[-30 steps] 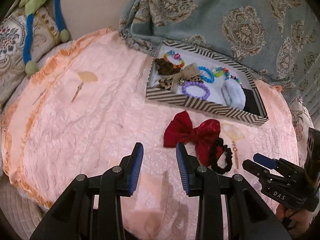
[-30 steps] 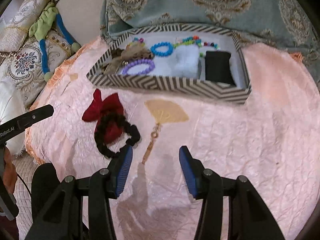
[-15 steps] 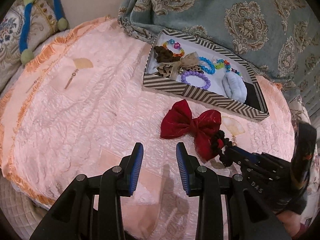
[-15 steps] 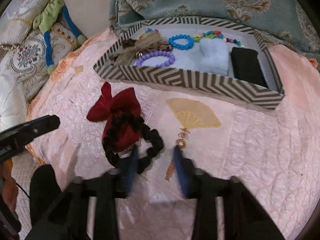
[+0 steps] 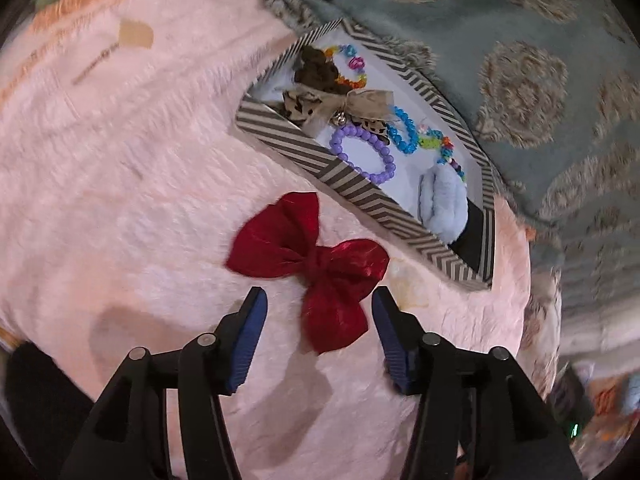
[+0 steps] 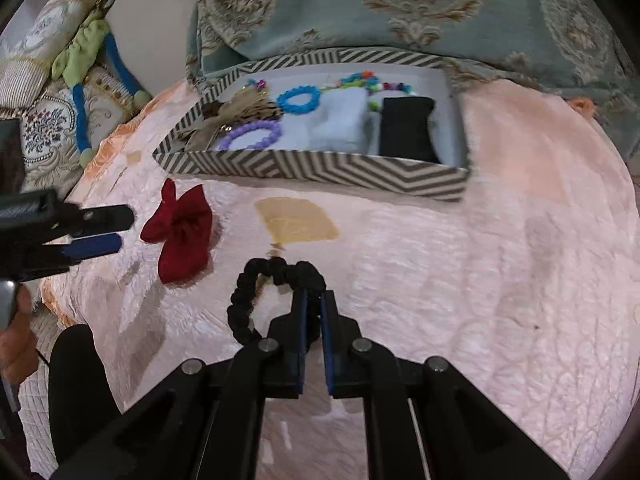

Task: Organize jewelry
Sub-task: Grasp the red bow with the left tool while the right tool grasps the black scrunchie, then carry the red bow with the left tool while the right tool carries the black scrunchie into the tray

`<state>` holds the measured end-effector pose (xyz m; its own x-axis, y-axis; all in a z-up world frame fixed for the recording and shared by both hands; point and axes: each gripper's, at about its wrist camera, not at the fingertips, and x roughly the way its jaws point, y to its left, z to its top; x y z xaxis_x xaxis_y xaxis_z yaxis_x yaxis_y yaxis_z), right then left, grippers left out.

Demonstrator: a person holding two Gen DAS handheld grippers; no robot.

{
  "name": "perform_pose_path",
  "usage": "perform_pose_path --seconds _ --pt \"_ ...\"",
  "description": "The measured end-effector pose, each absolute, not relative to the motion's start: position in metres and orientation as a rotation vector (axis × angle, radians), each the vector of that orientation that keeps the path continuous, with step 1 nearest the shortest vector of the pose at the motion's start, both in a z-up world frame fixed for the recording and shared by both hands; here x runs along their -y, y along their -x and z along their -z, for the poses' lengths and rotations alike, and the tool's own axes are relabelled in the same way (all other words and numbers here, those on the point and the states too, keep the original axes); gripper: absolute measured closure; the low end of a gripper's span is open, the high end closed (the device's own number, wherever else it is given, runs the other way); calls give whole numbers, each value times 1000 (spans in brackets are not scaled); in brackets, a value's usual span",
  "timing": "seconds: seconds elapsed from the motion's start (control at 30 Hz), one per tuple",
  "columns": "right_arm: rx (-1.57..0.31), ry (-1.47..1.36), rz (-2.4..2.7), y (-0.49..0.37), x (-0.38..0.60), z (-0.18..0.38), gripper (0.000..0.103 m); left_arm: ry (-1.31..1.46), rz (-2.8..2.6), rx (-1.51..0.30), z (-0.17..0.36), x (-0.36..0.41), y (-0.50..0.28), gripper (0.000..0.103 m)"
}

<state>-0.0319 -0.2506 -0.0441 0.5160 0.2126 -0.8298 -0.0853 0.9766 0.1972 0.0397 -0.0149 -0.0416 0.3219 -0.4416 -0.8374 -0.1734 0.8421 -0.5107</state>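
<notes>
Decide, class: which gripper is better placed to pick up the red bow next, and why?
Left. The left gripper is open, its fingers straddling the red bow's lower tail on the pink cloth. The right gripper is shut on the black scrunchie, so it is occupied.

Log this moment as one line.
right gripper: shut on scrunchie | left gripper: open over bow | box: part-filled

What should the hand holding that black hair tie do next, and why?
Probably lift and carry it forward to the striped box. The right gripper is shut on the black scrunchie, which hangs from its fingers over the pink cloth, and the box ahead already holds the other bracelets and hair pieces.
</notes>
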Motion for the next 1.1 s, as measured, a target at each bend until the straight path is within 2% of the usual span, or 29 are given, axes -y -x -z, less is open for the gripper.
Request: perform_pose_path --seconds 0.23,0.43,0.5,0.53,0.6,1.1 --pt "-997 -181 -231 38 259 44 96 637 74 -1252 61 25 -54 62" --pt "-1014 -222 -234 37 268 55 96 571 65 -1246 66 41 -62 63" --pt "-1012 -220 -236 36 268 55 96 545 66 -1240 68 43 -64 89" --pt "-1009 -221 -236 37 269 54 96 515 74 -1255 70 44 -65 97" --pt "-996 -222 -235 38 268 51 96 506 108 -1244 69 40 -62 103" --pt "-899 -167 -264 50 245 -2 96 416 176 -1156 20 20 -23 103"
